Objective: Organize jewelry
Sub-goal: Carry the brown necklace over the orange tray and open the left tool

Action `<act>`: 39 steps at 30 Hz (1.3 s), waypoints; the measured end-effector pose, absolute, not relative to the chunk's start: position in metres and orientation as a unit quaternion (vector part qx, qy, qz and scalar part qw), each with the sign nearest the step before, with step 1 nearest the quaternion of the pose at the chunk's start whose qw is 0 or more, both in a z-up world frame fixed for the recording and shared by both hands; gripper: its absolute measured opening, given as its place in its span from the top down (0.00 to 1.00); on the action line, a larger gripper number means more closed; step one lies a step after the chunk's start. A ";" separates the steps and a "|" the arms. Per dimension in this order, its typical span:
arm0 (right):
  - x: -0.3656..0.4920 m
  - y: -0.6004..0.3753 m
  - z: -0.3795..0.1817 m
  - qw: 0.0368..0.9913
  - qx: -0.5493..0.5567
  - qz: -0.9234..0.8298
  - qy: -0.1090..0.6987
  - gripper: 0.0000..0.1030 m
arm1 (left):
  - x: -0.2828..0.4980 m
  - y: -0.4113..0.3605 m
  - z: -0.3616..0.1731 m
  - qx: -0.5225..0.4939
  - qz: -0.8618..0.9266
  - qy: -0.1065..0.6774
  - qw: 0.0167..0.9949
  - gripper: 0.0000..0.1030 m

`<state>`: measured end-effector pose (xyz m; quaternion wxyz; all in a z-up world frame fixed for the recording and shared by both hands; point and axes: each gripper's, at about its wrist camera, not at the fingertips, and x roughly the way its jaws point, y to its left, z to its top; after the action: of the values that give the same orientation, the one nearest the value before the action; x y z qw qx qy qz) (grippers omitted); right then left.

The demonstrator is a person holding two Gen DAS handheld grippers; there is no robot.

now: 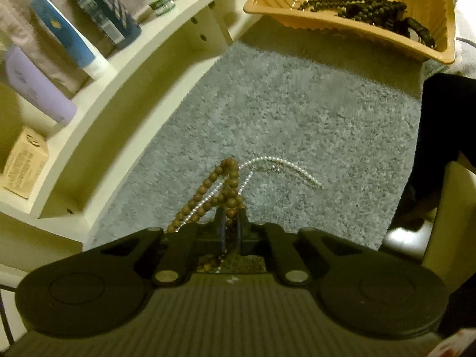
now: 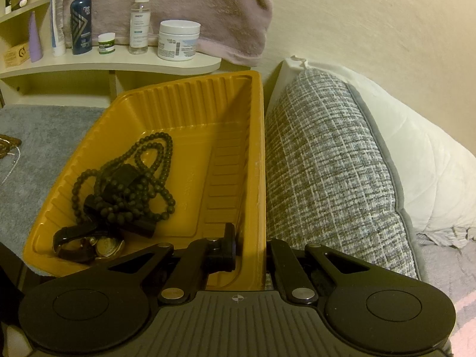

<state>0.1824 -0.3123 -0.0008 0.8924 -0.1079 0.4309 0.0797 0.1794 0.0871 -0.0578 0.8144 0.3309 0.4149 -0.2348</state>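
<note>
My left gripper (image 1: 230,215) is shut on a brown wooden bead necklace (image 1: 205,187), which loops up over the fingertips above the grey rug. A thin pearl strand (image 1: 285,163) arcs from the same spot out to the right; I cannot tell whether it is pinched too. My right gripper (image 2: 248,245) is shut on the side wall of a yellow ribbed tray (image 2: 190,110), one finger (image 2: 228,236) inside it. The tray holds a dark bead necklace (image 2: 139,178) and a wristwatch (image 2: 89,245). In the left wrist view the tray (image 1: 297,20) sits at the top right with the dark beads (image 1: 357,3) in it.
A cream shelf (image 1: 142,68) with bottles, tubes and jars (image 2: 178,40) borders the grey rug (image 1: 297,113). A grey woven pillow (image 2: 324,163) and a white pillow (image 2: 416,148) lie right of the tray. A person's dark-clad leg (image 1: 446,125) is at the rug's right edge.
</note>
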 end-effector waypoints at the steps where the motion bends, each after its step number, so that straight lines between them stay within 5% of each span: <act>1: 0.182 -0.312 -0.001 0.892 -0.108 0.080 0.431 0.96 | 0.177 0.087 -0.056 0.334 -0.232 0.410 0.817 0.94; 39: 0.178 -0.312 0.003 0.897 -0.101 0.081 0.423 0.96 | 0.176 0.040 0.159 0.369 -0.225 0.191 0.881 0.94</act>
<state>0.1780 -0.3116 0.0025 0.8969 -0.1005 0.4228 0.0813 0.1764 0.0396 0.1591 0.8812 0.3695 0.1906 -0.2251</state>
